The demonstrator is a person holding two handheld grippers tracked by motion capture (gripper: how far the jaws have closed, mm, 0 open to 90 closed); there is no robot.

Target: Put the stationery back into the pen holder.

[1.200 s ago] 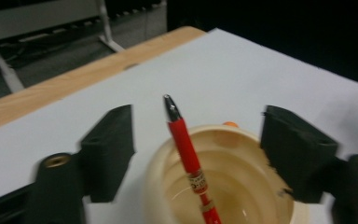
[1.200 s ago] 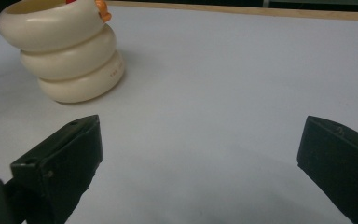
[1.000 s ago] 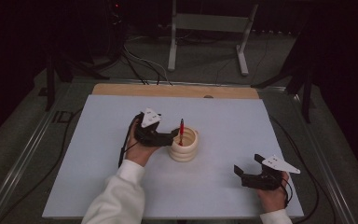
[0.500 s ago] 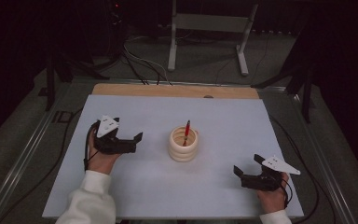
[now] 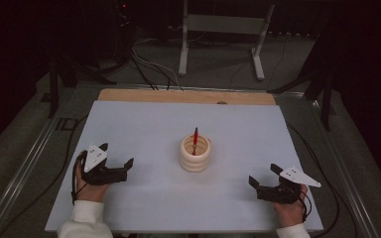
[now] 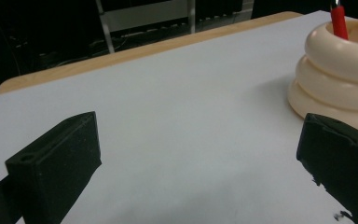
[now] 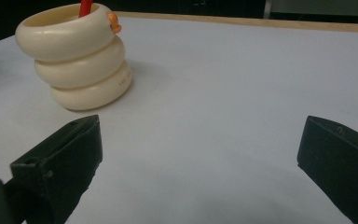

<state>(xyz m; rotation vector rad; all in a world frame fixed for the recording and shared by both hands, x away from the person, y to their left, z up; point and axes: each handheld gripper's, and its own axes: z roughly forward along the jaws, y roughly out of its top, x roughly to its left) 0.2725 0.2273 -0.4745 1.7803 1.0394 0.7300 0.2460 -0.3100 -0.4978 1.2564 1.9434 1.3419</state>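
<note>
Where dark floor surrounds it, the white table [image 5: 144, 124] sits bare-edged.

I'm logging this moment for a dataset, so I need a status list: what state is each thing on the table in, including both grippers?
Cream holder of three stacked rings: upright on the table, touched by neither gripper.
Red pen: standing in the holder, leaning slightly, tip up.
Left gripper: open, empty, near the table's left front.
Right gripper: open, empty, near the table's right front.
White table surface: bare apart from the holder.
</note>
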